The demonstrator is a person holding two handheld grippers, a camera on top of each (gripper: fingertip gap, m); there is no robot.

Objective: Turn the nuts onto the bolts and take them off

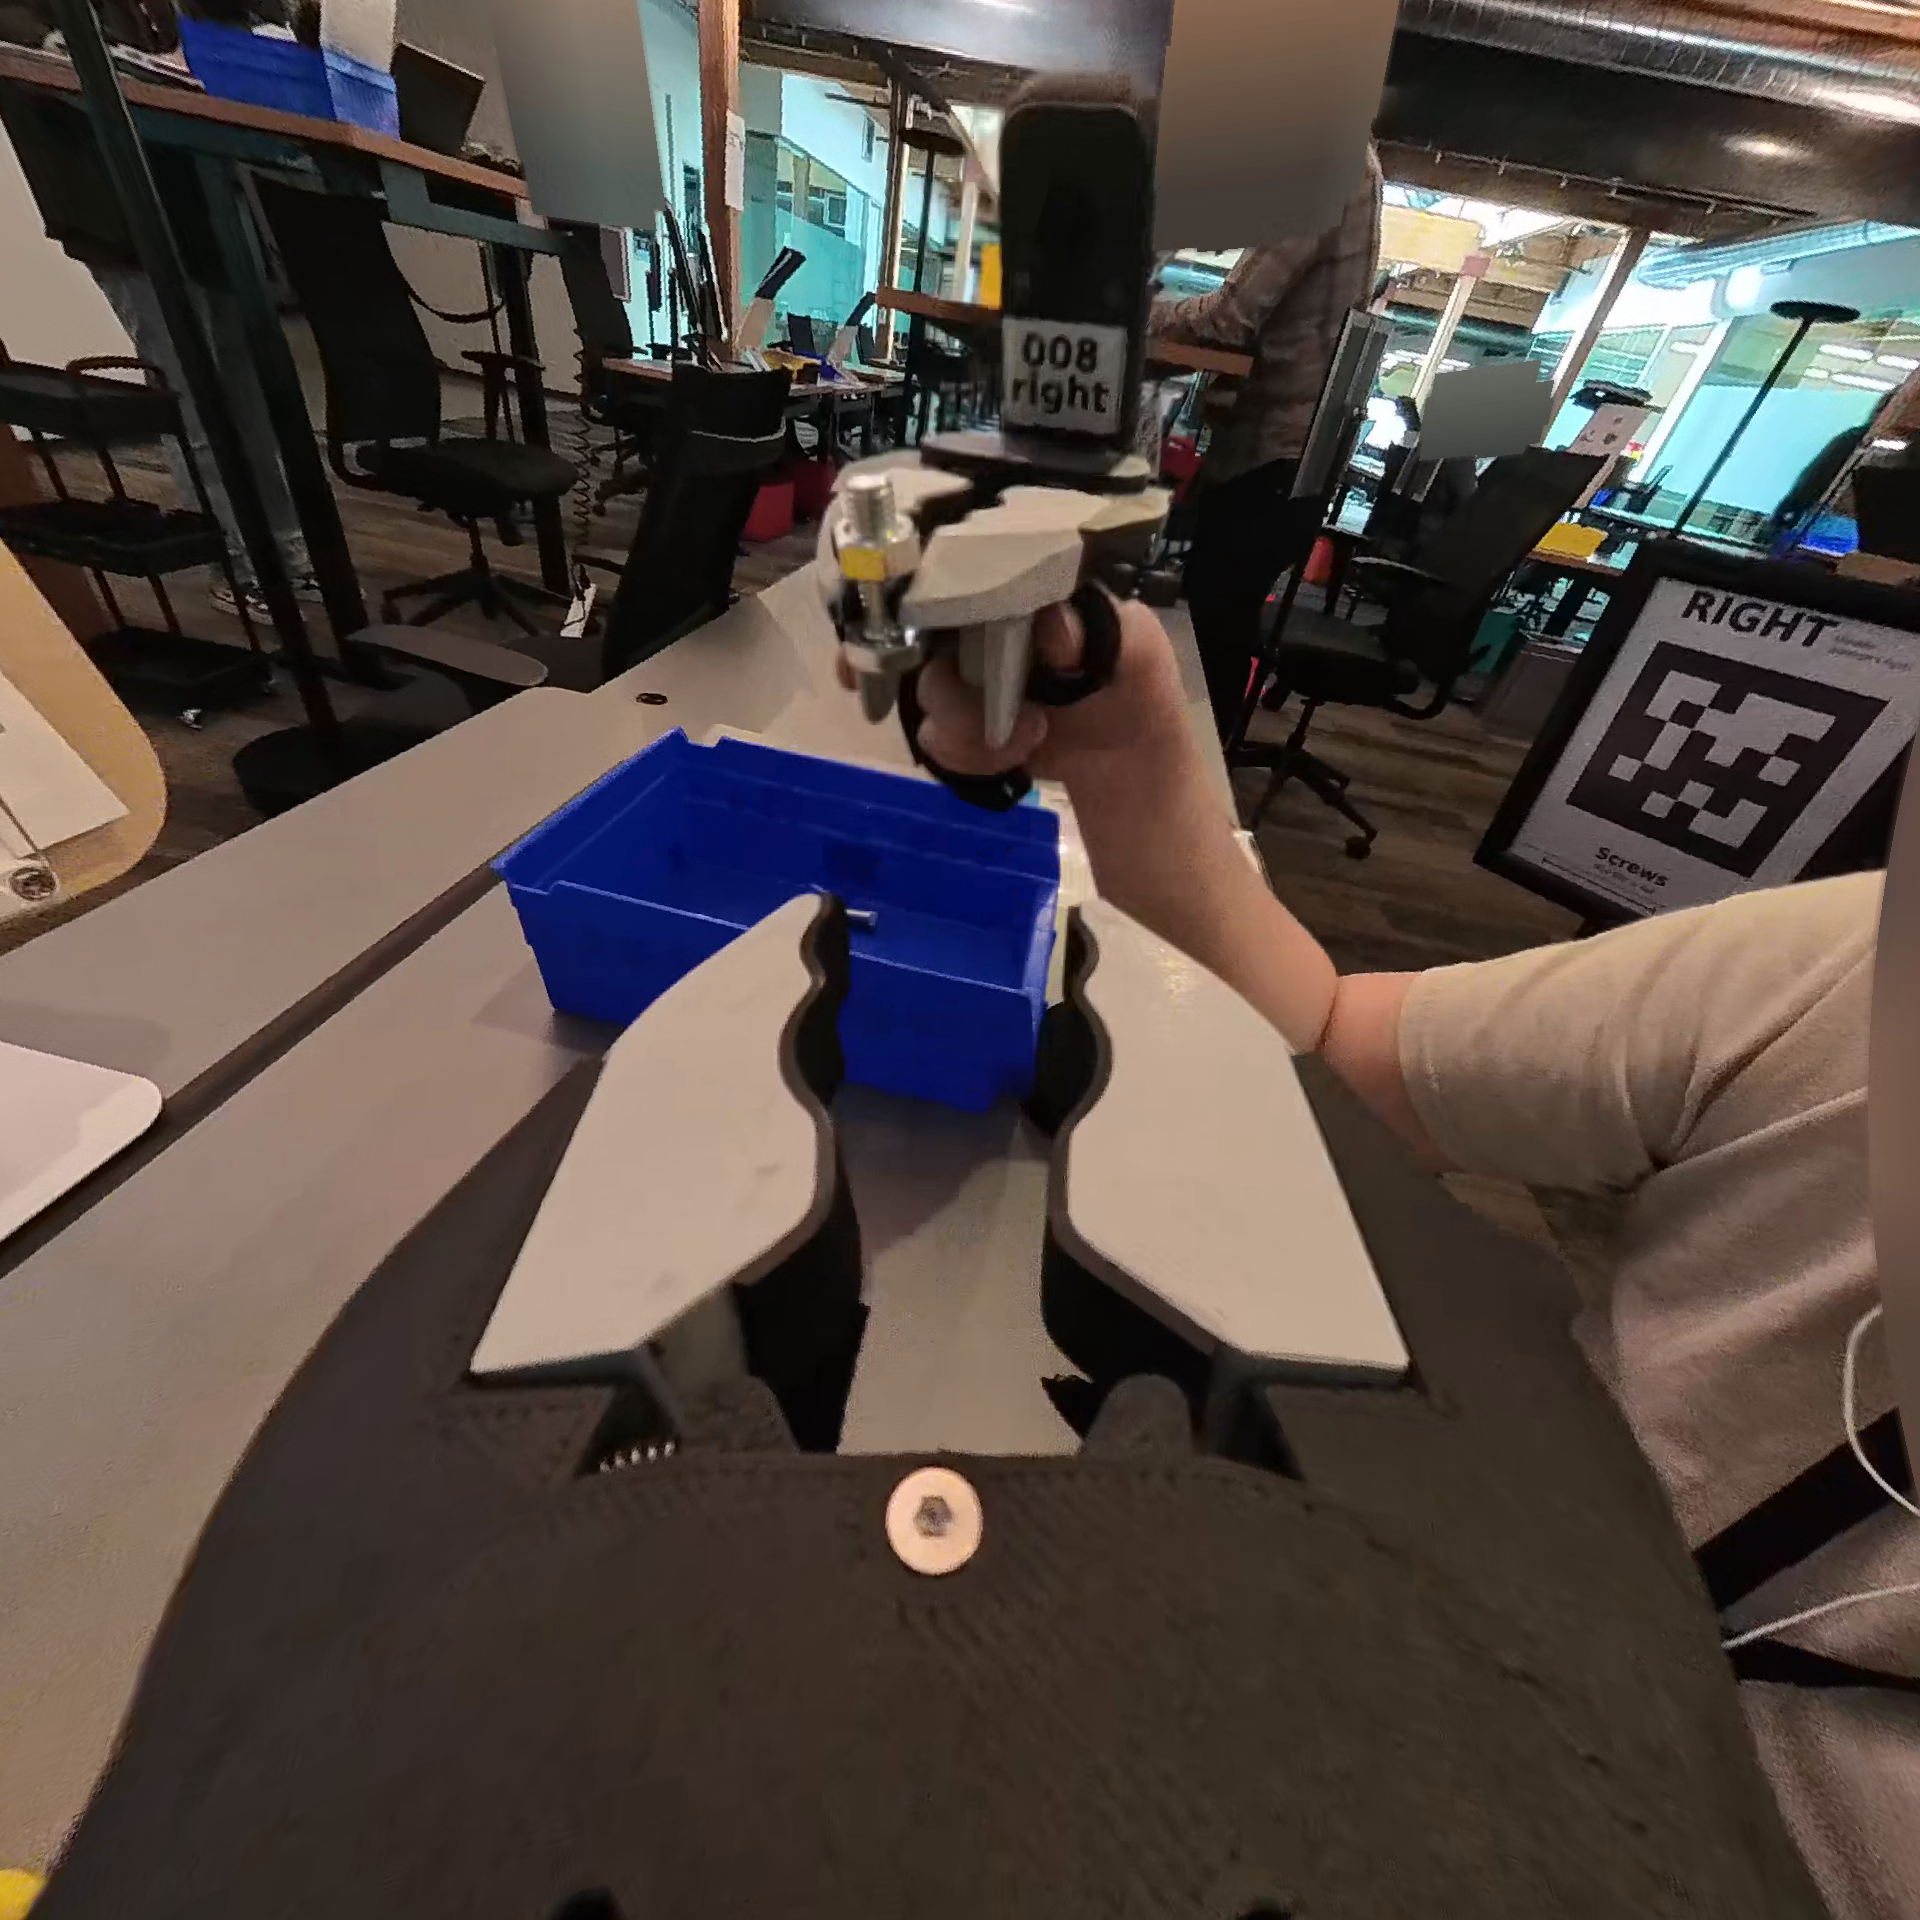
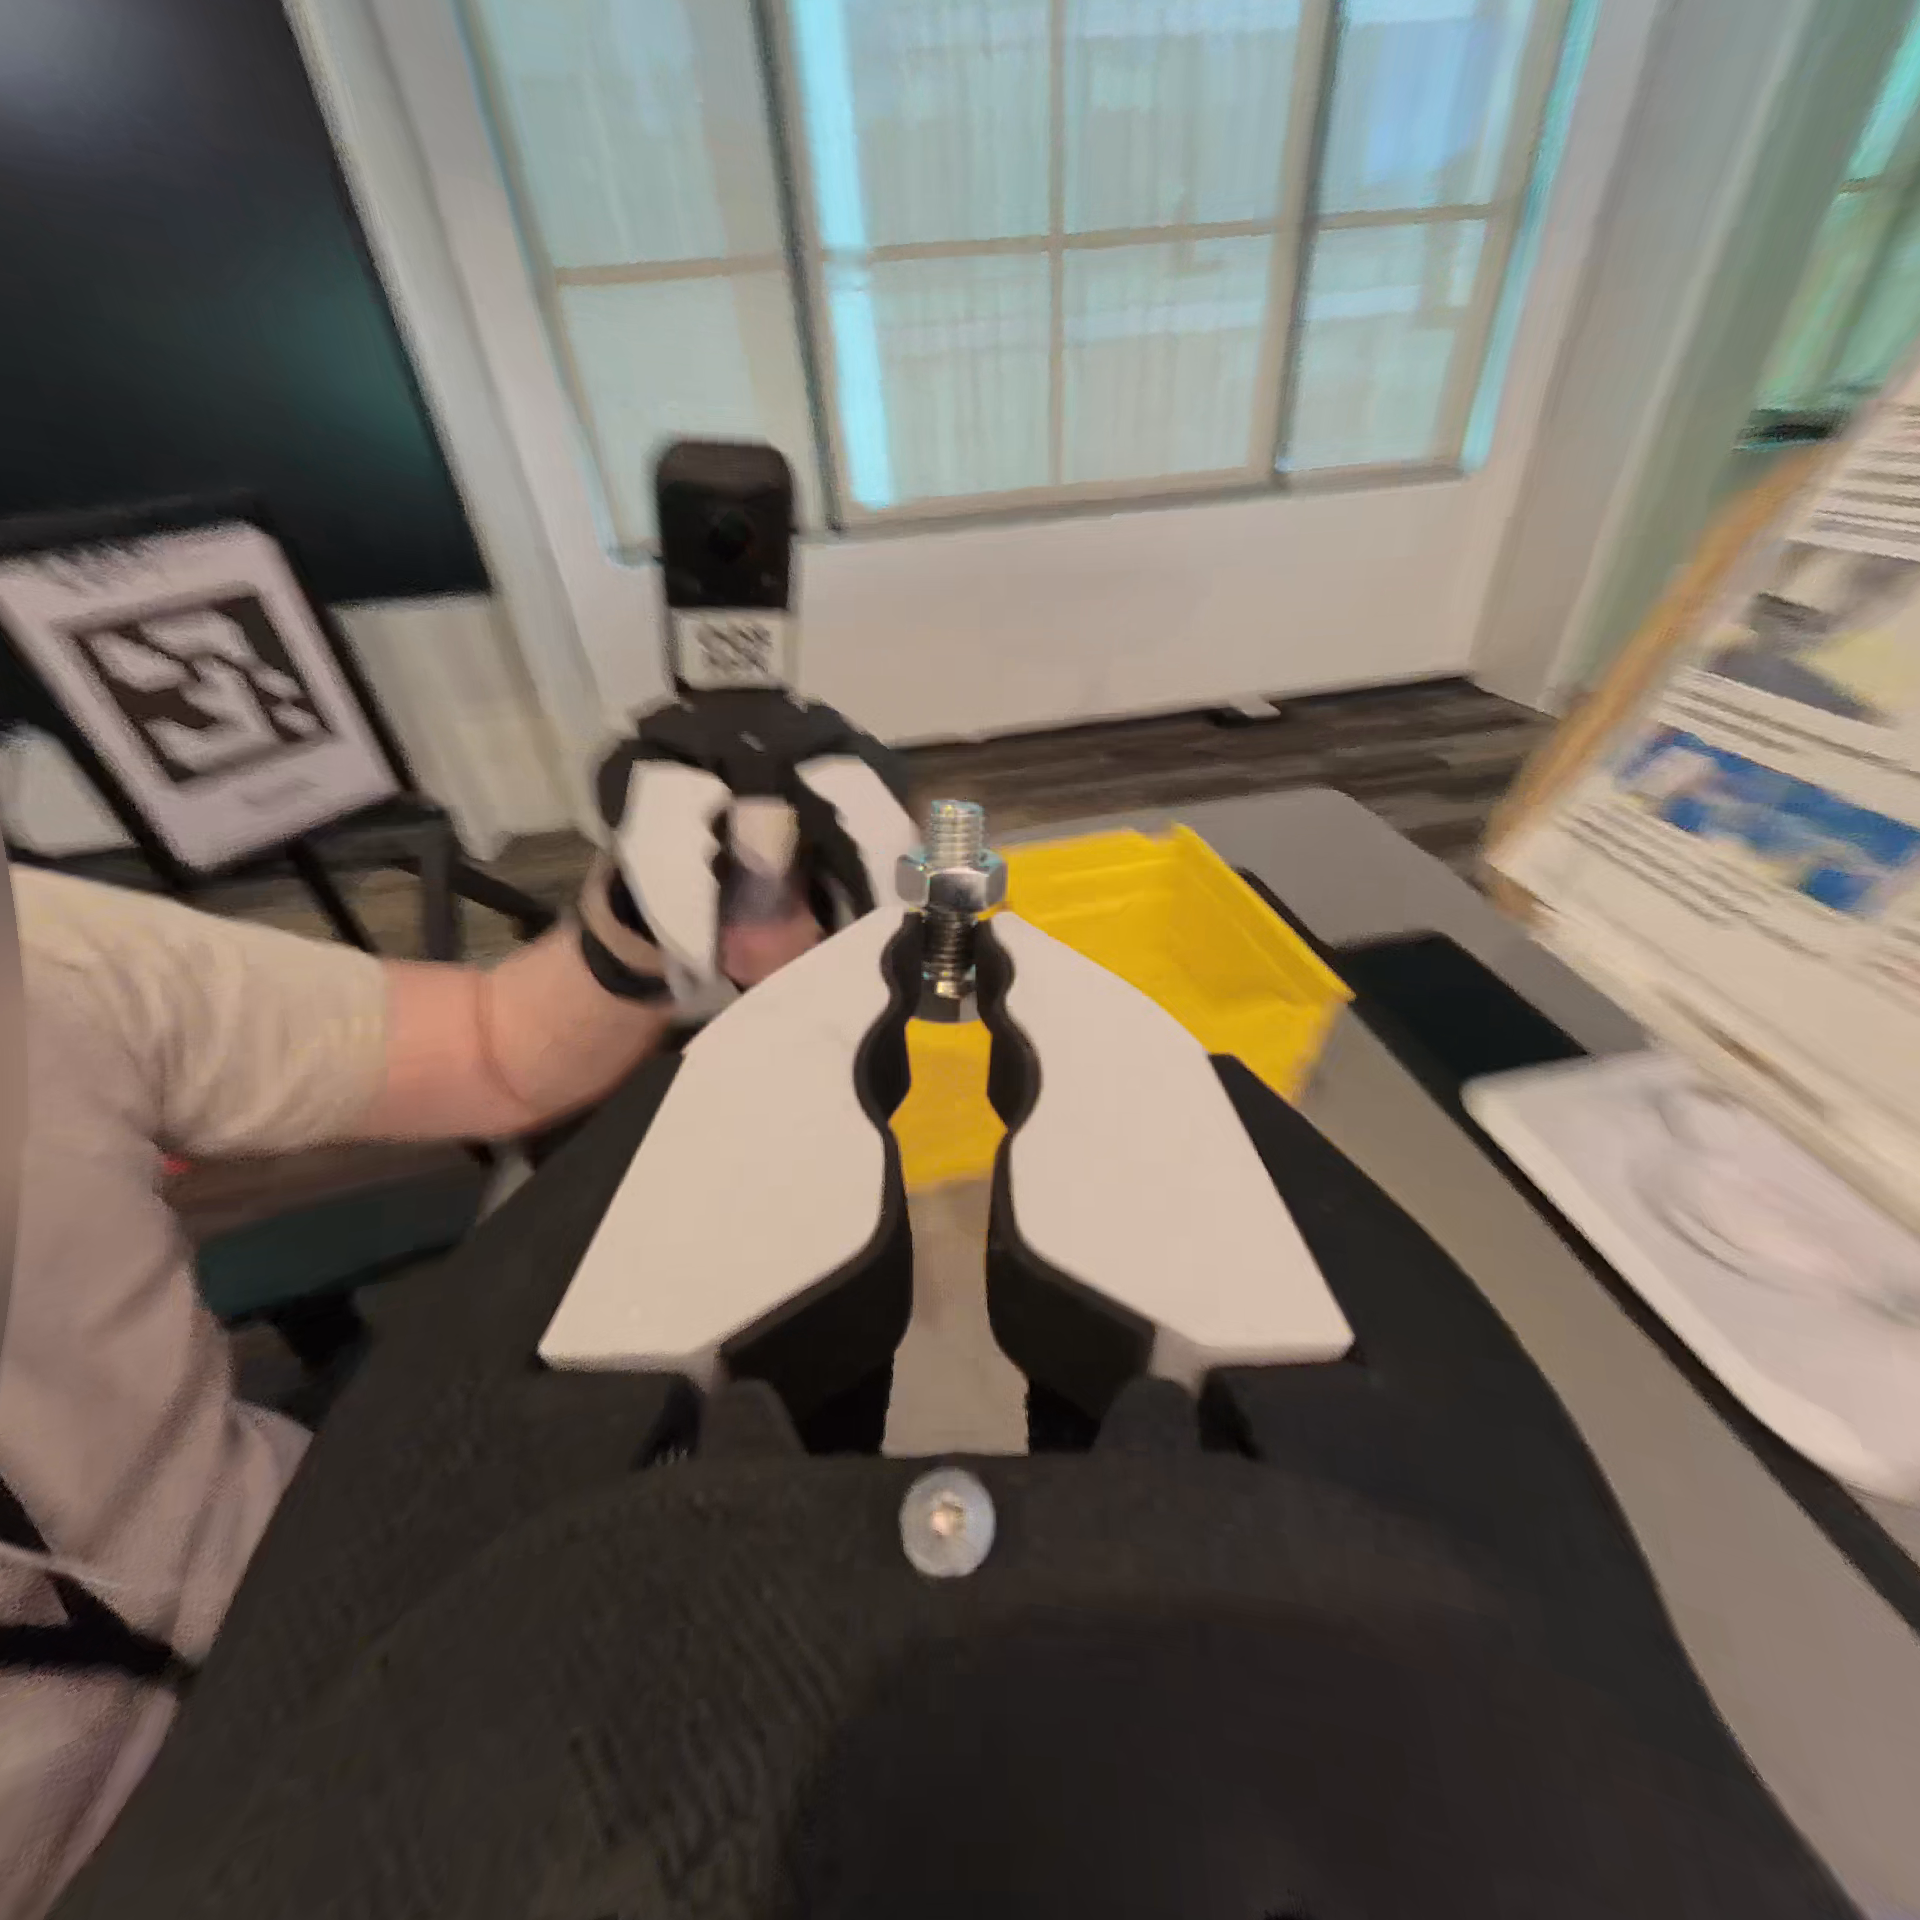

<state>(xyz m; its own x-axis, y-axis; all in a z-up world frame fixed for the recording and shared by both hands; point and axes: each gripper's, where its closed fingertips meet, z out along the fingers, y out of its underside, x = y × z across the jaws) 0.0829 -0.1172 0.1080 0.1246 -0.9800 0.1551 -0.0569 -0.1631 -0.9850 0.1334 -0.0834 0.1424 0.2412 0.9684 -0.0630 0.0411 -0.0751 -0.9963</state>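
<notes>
A: Steel, threaded: the silver bolt (image 2: 947, 914) stands upright with the hexagonal steel nut (image 2: 951, 881) partway down its shaft, clenched at its lower end by the right gripper (image 2: 948, 982).

B: And the left gripper (image 1: 951, 940)?

A: Released, its grey fingers (image 1: 717, 1101) spread with nothing between them, above the grey table (image 1: 260, 935) near the blue plastic bin (image 1: 914, 997).

B: Anything behind the bolt?

A: A yellow plastic bin (image 2: 1195, 935) on the table.

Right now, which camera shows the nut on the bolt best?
The right wrist view: the nut sits close up and sharp on the bolt, pinched in the right hand-held gripper. The left wrist view shows it farther off, small, partly hidden by fingers.
</notes>
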